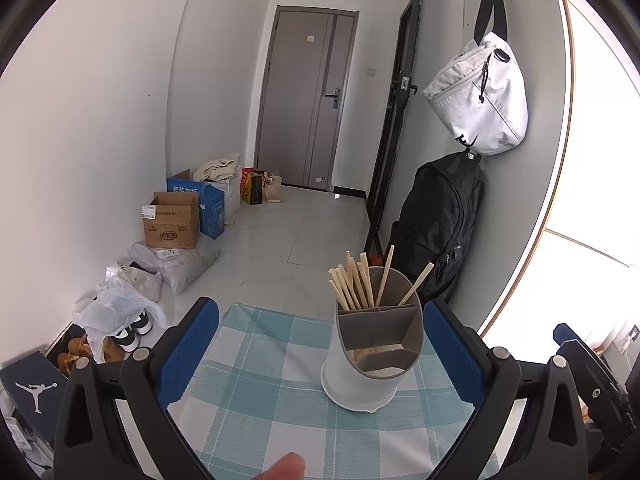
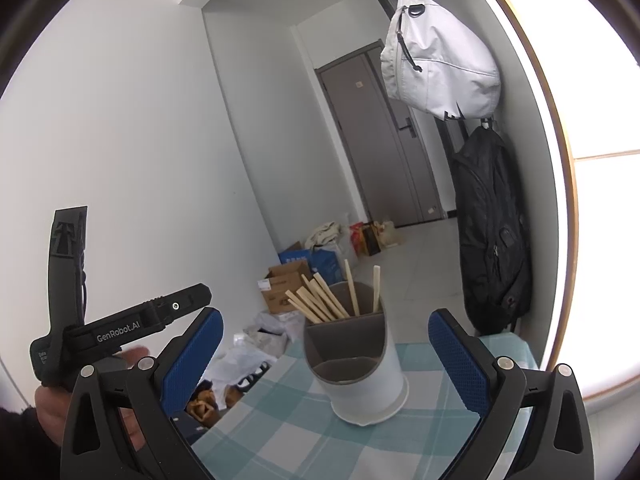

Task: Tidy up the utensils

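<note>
Now, over on the far left the floor clutter sits well below the desk: a dark shoe box (image 1: 30,386), sneakers under a plastic bag (image 1: 120,316), and cardboard boxes (image 1: 172,220) against the white wall. The left gripper (image 1: 320,344) hangs with its blue pads spread wide and nothing between them but checked cloth, and a fingertip (image 1: 286,466) pokes in at the bottom of that view. The desk (image 1: 248,400), under its blue-and-white tablecloth, shows its far edge just beyond the left pad, with open tiled floor past it running to the grey door (image 1: 304,100). Plenty of bare cloth lies left of the utensil holder (image 1: 370,360), which stands upright on the right half of the desk, near that far edge. It is a white cylinder with a grey divided insert; the chopsticks (image 1: 356,284) fan out of its rear compartment, two leaning off to the right, while the front compartment looks nearly bare. Seen from the right wrist, the right gripper (image 2: 326,350) is spread wide too, empty, with the holder standing between and beyond its pads, untouched. Further right, a black backpack (image 1: 436,228) and white bag (image 1: 484,96) hang on the wall.
</note>
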{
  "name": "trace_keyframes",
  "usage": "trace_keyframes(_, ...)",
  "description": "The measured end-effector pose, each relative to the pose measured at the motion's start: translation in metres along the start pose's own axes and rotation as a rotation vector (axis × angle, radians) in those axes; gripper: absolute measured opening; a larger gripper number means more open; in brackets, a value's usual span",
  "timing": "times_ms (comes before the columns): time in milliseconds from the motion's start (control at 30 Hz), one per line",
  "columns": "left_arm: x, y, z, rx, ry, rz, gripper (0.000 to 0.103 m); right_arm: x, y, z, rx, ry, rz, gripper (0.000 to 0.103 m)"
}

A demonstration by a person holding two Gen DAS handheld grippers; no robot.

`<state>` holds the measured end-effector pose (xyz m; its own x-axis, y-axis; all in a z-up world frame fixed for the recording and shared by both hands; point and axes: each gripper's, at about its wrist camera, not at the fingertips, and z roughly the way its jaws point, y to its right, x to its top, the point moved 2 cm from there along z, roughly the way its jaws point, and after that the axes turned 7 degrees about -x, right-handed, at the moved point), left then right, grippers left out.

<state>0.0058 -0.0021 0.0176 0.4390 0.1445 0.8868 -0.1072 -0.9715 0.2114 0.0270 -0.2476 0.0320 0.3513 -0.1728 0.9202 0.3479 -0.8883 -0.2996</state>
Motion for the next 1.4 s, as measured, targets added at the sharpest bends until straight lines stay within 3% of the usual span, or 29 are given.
trace_keyframes(1400, -0.0060, 0.0039, 0.0009, -0.014, -0.007, 0.010, 0.100, -0.0008, -0.0001, -0.0022, 0.001, 0.002, 0.005, 0.103)
